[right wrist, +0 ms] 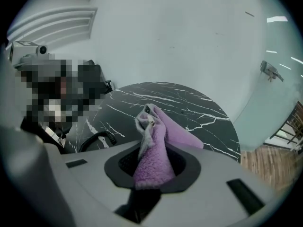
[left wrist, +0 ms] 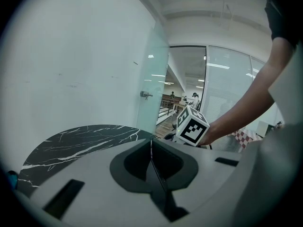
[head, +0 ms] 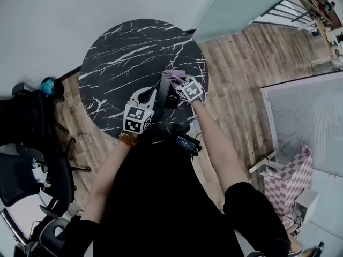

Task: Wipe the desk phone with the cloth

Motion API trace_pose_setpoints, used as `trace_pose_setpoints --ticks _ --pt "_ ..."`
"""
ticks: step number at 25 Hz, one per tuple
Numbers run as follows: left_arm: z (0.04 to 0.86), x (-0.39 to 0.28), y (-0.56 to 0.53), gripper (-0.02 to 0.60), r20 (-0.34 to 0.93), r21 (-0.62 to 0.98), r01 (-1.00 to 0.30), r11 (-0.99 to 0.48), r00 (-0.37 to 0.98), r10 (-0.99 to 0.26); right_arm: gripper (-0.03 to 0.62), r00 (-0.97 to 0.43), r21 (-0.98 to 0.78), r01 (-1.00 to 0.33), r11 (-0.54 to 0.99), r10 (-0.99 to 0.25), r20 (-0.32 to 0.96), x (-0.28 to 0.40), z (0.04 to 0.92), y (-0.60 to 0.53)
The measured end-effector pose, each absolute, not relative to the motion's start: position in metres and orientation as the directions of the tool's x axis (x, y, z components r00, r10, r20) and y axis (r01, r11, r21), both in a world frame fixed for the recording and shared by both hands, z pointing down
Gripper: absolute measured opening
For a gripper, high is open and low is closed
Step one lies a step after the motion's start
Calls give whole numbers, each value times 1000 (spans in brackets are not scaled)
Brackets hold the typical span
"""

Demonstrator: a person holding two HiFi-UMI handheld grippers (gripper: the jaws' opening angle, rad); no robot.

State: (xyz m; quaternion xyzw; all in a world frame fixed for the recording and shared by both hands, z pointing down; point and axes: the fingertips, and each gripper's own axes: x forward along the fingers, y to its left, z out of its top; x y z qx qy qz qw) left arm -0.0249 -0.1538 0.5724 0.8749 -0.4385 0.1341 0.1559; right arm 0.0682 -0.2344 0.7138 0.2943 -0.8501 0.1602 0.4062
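A round black marble table [head: 123, 52] stands in front of me. At its near edge, between the two grippers, is a black shape [head: 170, 96] that looks like the desk phone, mostly hidden. Its coiled cord [right wrist: 97, 138] shows in the right gripper view. My right gripper [head: 176, 80] is shut on a purple fleecy cloth [head: 172, 74], which bunches up out of the jaws [right wrist: 158, 131] above the table. My left gripper [head: 146, 96] hovers just left of the phone. Its jaws are pressed together with nothing between them [left wrist: 151, 148].
Black office chairs [head: 27, 138] crowd the left side, with a teal object [head: 48, 84] on top. A glass door [head: 241, 9] stands behind the table to the right. On the wooden floor at the right is a pink checked box [head: 289, 181].
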Motion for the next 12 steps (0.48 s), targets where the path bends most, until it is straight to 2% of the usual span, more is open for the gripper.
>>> trace_pose_setpoints --ticks 12 --pt "577 -26 -156 20 382 155 -805 -573 583 -717 78 -495 -25 -650 759 -399 772 67 711 -231"
